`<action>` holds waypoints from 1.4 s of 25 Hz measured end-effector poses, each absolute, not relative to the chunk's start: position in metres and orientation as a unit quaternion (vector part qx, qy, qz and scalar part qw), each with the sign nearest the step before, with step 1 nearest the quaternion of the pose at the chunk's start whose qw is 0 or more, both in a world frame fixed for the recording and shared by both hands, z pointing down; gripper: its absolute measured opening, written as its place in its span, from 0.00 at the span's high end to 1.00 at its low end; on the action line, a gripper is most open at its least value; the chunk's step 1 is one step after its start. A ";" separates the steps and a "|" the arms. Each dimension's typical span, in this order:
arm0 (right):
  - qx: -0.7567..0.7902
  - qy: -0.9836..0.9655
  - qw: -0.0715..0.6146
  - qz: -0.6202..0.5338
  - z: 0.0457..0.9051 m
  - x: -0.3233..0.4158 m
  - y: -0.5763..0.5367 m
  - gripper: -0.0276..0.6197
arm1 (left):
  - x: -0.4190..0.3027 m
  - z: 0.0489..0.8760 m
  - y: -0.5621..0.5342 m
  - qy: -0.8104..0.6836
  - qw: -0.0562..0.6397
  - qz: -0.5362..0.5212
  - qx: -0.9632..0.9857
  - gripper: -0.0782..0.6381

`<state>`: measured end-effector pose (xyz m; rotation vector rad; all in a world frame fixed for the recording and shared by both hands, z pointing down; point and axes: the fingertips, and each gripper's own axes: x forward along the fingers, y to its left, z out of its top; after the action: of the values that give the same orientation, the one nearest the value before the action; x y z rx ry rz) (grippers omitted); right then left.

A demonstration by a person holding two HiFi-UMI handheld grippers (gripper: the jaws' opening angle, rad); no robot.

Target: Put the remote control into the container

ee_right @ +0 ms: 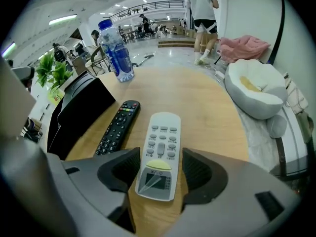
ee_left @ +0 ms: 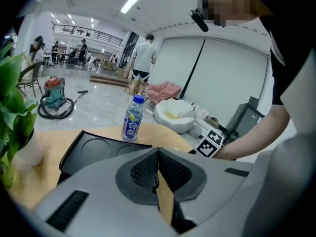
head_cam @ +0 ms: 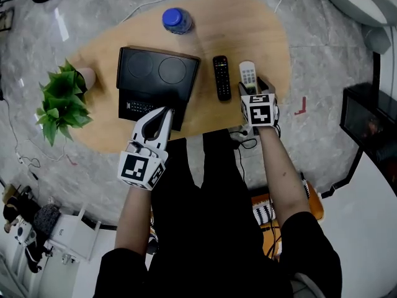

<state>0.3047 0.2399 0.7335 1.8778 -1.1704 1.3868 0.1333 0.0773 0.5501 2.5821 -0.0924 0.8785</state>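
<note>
While my right gripper (ee_right: 158, 173) stands open around the white remote (ee_right: 161, 149) lying on the table (ee_right: 210, 110), my left gripper (ee_left: 158, 168) hangs closed, empty, over the black container's (head_cam: 158, 71) near edge.

Grey marble floor (head_cam: 322, 61), ceiling strip lights (ee_left: 133, 0)

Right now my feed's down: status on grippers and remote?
Left gripper shut, by container. Right gripper open astride white remote, flat on table. Black remote between it and container.
</note>
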 end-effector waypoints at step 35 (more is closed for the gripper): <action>0.690 -0.512 0.314 0.404 0.607 0.252 0.144 0.57 | 0.035 0.522 0.024 -0.095 0.219 0.264 0.935 0.88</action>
<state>0.2518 0.1443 0.6066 1.8176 -1.3506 1.0660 0.0351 0.0243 0.5221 2.5869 -0.2628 0.7300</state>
